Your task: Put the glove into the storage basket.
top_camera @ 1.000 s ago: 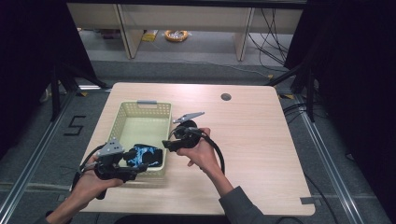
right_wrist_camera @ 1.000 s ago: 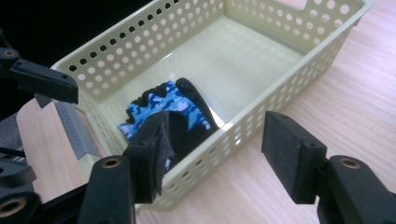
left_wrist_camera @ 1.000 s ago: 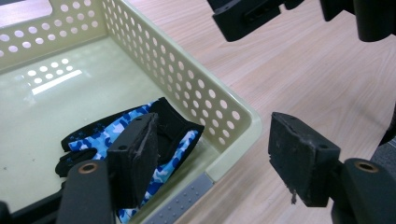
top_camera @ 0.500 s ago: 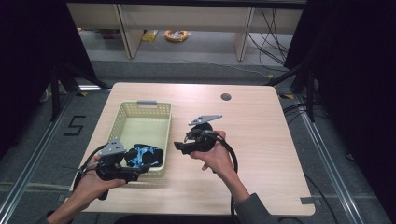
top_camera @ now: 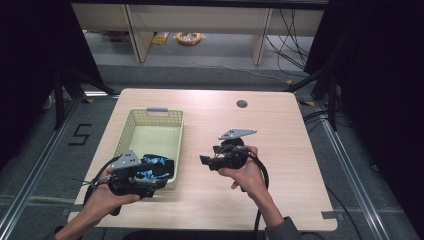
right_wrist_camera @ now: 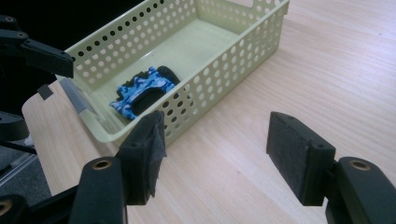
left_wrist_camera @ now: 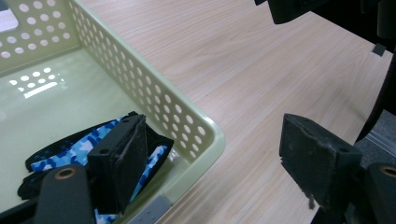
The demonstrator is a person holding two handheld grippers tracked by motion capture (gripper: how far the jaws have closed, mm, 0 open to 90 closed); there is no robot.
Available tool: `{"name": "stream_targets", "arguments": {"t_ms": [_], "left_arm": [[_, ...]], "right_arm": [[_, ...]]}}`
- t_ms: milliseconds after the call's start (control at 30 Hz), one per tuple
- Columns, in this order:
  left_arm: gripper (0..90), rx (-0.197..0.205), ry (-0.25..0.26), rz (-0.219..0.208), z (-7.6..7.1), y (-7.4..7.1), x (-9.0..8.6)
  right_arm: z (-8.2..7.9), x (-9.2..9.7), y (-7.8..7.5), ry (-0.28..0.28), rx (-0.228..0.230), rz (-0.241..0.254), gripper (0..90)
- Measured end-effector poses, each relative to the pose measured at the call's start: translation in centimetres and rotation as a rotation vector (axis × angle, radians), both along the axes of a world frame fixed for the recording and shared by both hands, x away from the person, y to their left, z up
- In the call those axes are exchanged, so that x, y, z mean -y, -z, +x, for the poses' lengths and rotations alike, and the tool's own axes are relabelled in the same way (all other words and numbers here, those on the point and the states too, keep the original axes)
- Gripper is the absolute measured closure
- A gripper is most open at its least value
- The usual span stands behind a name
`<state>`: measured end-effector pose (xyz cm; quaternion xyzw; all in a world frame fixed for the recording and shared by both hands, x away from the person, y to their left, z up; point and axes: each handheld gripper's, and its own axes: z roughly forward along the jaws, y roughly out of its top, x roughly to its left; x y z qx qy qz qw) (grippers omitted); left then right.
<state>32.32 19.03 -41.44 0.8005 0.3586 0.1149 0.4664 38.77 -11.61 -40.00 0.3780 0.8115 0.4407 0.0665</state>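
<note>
Blue camouflage-patterned cloth item point(right_wrist_camera: 140, 91) lies in the near end of the pale green basket point(top_camera: 131, 126), apparently just let go.
The left gripper point(left_wrist_camera: 219, 161), whose jaws have just been opening, straddles the basket's near corner, one jaw inside against the cloth, neither pad pressing it. The right gripper point(top_camera: 206, 162) hangs open and empty over the table point(top_camera: 280, 130), well apart. Judged next: lift the left gripper clear without snagging the fabric.

Light wooden table point(top_camera: 280, 130), rounded corners.
Pale green perforated basket point(top_camera: 131, 131) resting left of centre; small dark round hole point(top_camera: 242, 104) near far edge.
</note>
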Motion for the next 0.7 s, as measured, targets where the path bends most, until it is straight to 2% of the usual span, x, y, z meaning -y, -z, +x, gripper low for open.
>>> {"name": "stream_targets", "arguments": {"t_ms": [200,233,267,333,400,433,600,700], "left_arm": [[22.3,0.001,0.006,-0.007,-0.4,0.1,0.2],[22.0,0.0,0.01,-0.016,-0.4,0.1,0.3],[21.8,-0.001,0.011,-0.017,-0.4,0.1,0.3],[21.3,-0.005,0.01,-0.014,-0.5,0.1,0.3],[21.1,-0.004,0.014,-0.015,-0.5,0.1,0.4],[21.0,-0.005,0.015,-0.016,-0.5,0.1,0.4],[20.9,-0.008,0.017,-0.023,-0.6,0.1,0.6],[20.9,0.008,0.014,-0.006,-0.9,0.2,0.8]], "right_arm": [[-0.7,1.5,0.4,0.016,-0.004,0.012,37.8],[-0.8,1.7,0.5,0.018,-0.011,0.023,37.6],[-1.1,1.8,0.5,0.031,-0.04,0.028,37.5],[-1.0,2.4,0.8,0.024,-0.019,0.035,37.4],[-1.3,2.6,0.9,0.034,-0.032,0.04,37.2],[-1.2,2.9,1.0,0.021,-0.011,0.035,37.0],[-1.8,3.4,1.4,0.049,-0.044,0.053,36.7],[-1.9,3.9,1.8,0.033,-0.021,0.047,36.1]]}}
